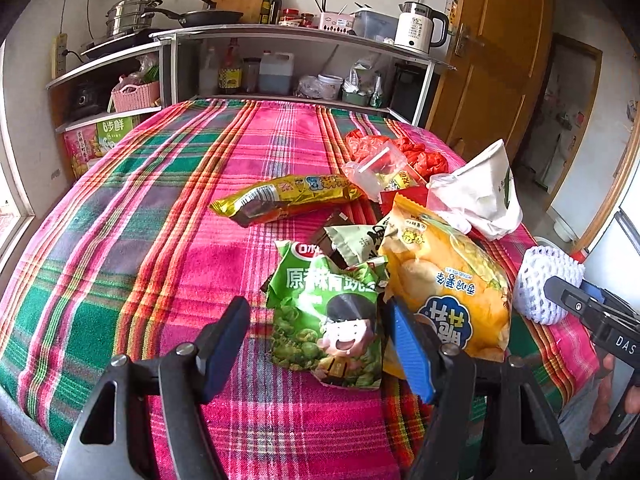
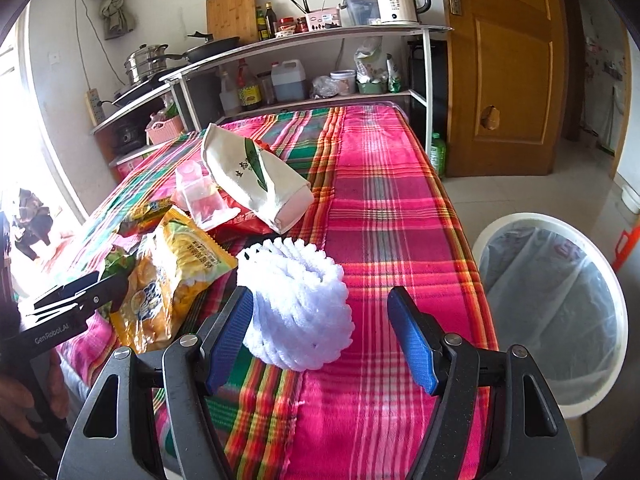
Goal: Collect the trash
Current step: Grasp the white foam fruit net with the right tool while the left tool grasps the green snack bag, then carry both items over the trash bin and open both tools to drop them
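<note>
A heap of wrappers lies on the plaid tablecloth (image 1: 160, 220). My left gripper (image 1: 316, 304) stands open astride a torn green pea snack bag (image 1: 328, 320), its pads not pressing; the right finger rests by an orange crisp bag (image 1: 452, 280). Farther back lie a gold wrapper (image 1: 280, 196), a clear plastic bag (image 1: 376, 172), a red plastic bag (image 1: 420, 152) and a white paper bag (image 1: 484, 196). My right gripper (image 2: 320, 292) is open around a white foam fruit net (image 2: 296, 304), the left finger close against it, a gap on the right.
A white bin (image 2: 532, 218) with a clear liner stands on the floor right of the table. Behind the table, a shelf unit (image 1: 304, 36) carries a kettle (image 1: 420, 28), a pan and bottles. A wooden door (image 2: 504, 60) stands at the right. A hand (image 2: 16, 404) holds the left gripper's handle.
</note>
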The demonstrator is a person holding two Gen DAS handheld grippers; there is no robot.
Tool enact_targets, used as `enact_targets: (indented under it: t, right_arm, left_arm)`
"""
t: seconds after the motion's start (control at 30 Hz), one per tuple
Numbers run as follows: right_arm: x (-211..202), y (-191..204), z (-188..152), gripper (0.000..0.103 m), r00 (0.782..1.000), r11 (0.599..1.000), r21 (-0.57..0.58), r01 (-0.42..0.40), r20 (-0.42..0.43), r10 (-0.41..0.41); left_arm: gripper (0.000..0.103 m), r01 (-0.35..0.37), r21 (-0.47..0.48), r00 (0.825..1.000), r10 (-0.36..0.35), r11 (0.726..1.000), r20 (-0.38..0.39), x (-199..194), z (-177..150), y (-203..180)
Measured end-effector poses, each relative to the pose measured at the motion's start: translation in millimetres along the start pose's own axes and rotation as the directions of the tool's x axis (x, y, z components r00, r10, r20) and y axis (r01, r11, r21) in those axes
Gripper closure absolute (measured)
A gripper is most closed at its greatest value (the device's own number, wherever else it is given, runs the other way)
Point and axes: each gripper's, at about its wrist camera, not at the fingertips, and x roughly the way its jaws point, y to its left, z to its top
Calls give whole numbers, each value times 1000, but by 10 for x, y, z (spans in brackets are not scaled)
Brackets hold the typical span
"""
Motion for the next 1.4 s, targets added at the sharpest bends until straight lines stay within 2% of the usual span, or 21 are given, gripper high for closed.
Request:
enact_targets:
  t: [0.03, 0.07, 0.13, 0.27, 0.33, 0.67, 0.93, 1.1, 1.4]
  right_arm:
    - [11, -3, 5, 42, 1000, 1000, 9, -14, -1, 14]
    - [11, 4, 9, 54, 1000, 1000, 14, -21, -4, 21]
    - [23, 12, 9, 65, 1000, 999, 21, -25, -9, 26]
    - [-1, 22, 16, 76, 999, 999, 25, -31, -10, 31]
    - [-33, 18, 5, 78, 999, 999, 30, -38, -13, 38]
    - [-301, -83, -65, 80, 999, 997, 62, -37, 12, 37]
    - [-601, -282, -110, 80, 998, 995, 97, -5, 60, -1]
    - [-777, -541, -153, 80, 995, 990, 139, 33, 84, -45]
    - [-921, -1105, -227, 80, 986, 968, 223, 117, 87, -139]
  left_arm:
    - [43, 3, -4, 1000, -3, 1000, -7, 9, -9, 10]
    - [46, -3, -1, 1000, 3, 1000, -1, 5, -14, 12]
    - [49, 3, 0, 1000, -3, 1000, -1, -10, -21, 6]
    - [51, 6, 2, 1000, -6, 1000, 8, -55, -30, -11]
    - [54, 6, 0, 1000, -6, 1000, 15, -86, -26, -18]
    - [55, 17, 31, 997, -19, 999, 75, -383, 43, -147]
    - [55, 88, 102, 993, -96, 991, 71, -453, 96, -527]
    - [55, 161, 170, 983, -174, 972, 59, -428, 142, -913]
    - [55, 296, 277, 951, -309, 914, 3, -211, 236, -1693]
